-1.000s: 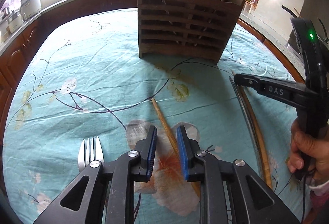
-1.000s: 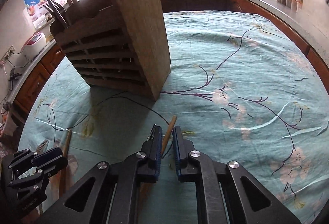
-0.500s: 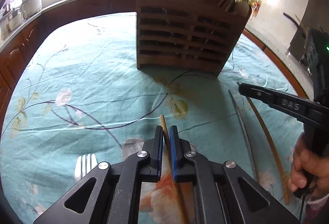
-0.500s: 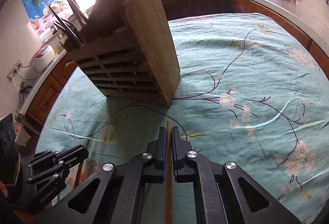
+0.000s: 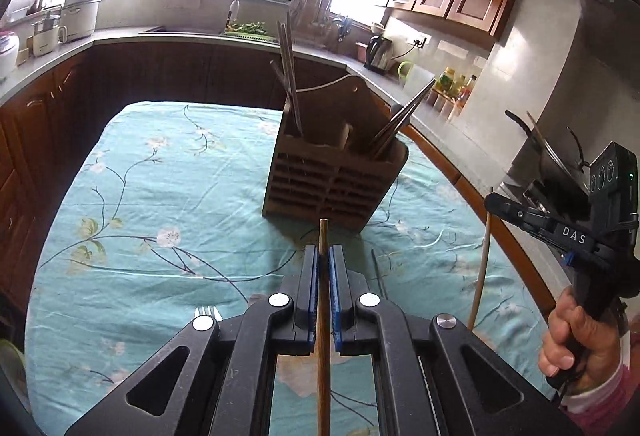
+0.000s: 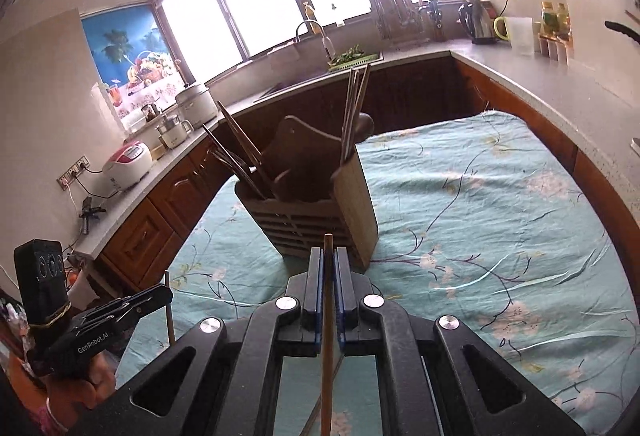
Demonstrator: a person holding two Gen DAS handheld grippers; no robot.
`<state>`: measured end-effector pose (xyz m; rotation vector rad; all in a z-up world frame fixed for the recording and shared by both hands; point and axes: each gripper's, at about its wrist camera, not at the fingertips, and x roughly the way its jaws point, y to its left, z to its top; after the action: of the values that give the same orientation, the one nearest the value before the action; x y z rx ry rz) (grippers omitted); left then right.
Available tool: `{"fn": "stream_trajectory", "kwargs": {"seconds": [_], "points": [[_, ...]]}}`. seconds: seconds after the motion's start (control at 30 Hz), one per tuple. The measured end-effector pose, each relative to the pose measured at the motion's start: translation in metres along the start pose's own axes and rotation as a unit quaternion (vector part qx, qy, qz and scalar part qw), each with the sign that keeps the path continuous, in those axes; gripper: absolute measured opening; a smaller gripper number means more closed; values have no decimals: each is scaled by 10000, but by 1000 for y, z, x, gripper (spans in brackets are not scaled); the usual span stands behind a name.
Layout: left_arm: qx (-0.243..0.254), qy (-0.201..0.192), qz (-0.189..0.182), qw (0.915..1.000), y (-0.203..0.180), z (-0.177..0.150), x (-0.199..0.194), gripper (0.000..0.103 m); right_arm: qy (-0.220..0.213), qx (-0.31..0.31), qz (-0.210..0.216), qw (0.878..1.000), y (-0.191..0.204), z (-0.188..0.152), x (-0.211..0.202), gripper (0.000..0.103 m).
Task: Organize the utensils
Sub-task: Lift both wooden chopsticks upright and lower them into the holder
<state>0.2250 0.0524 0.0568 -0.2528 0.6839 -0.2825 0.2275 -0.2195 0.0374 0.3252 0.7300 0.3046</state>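
Left wrist view: the left tool [image 5: 323,272] has its two blue-padded black fingers pinched onto a thin, round wooden chopstick [image 5: 323,316], which runs straight between the pads and pokes out past their tips. It is lifted off the table [image 5: 132,236], which is covered by a wrinkled teal cloth printed with dark branches and pale blossoms. Toward the far end of the table stands one slatted wooden utensil holder [image 5: 336,183], boxy with a curved back panel; several metal and dark sticks lean out of its top. The prongs of one metal fork [image 5: 208,312] show on the cloth by the near edge, mostly hidden behind the tool. A dark, slim stick [image 5: 376,272] lies on the cloth just right of the tool's fingers.

In the right wrist view, the right tool [image 6: 329,272] is likewise clamped on a second wooden chopstick [image 6: 327,340], raised above the cloth and pointing at the holder [image 6: 316,220]. The left tool [image 6: 132,304] appears at the lower left with its chopstick [image 6: 169,312] standing nearly upright. Two wooden chopsticks in all are held, one per tool.
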Motion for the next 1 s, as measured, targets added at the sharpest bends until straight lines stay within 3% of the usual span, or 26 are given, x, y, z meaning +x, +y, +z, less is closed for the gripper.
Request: {"fn": "stream_trajectory", "kwargs": {"seconds": [0.3,1.0], "points": [[87,-472,-59,9988,-5,5,-52,3,-497,-179,53,9986,20,21,-32,5],[143,-1209,-88,9925,-2,39,-73,3,-959,-303,42,9949,29,62,-37,5]]}}
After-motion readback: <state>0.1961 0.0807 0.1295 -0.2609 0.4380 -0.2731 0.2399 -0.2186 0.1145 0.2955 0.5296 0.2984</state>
